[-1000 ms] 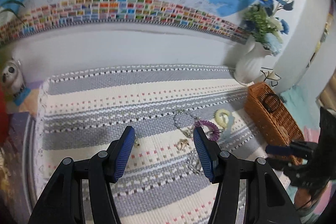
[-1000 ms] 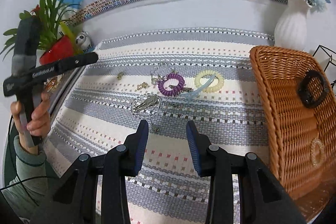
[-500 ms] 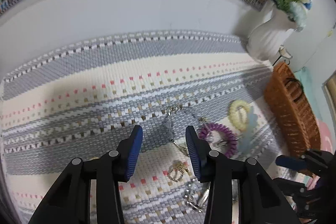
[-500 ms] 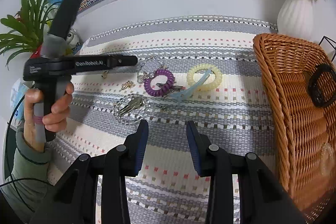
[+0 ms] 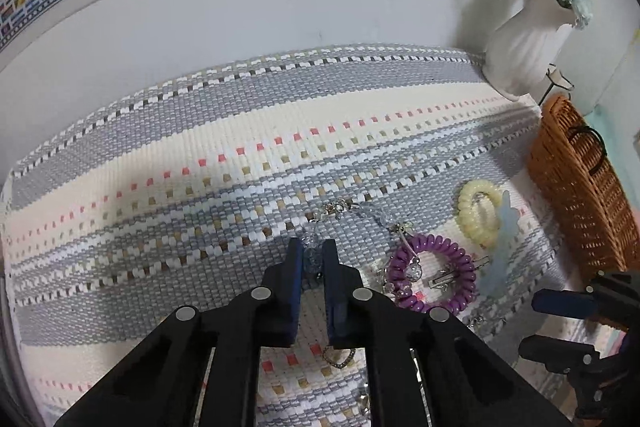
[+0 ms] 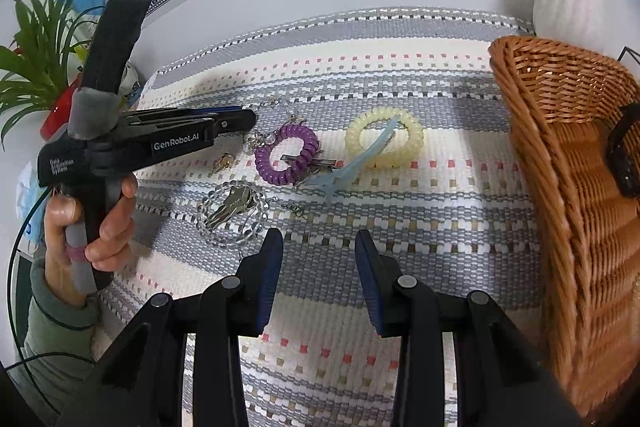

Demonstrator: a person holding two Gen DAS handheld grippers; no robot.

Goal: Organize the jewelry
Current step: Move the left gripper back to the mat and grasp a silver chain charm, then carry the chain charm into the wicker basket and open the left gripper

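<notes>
A clear bead chain [image 5: 360,211] lies on the striped mat [image 5: 240,131], and one end sits between the blue pads of my left gripper [image 5: 312,247]. The jaws are closing and pinch those beads. The right wrist view shows this gripper [image 6: 248,117] low over the same chain [image 6: 272,105]. Close by lie a purple coil band [image 5: 460,259], a pale yellow coil band [image 5: 466,211], a light blue clip [image 5: 500,251] and small gold earrings [image 5: 338,355]. My right gripper [image 6: 318,251] hovers open over bare mat, nothing between its fingers.
A wicker basket [image 6: 560,131] stands at the right with a black hair tie [image 6: 624,155] inside. A white vase [image 5: 524,39] is at the back right, a potted plant [image 6: 40,55] at the left. A clear bead bracelet [image 6: 204,211] rings a silver clip.
My left gripper moved forward and down to the bead chain and its jaws narrowed from wide open onto the beads. My right gripper drifted slightly closer to the jewelry, still open.
</notes>
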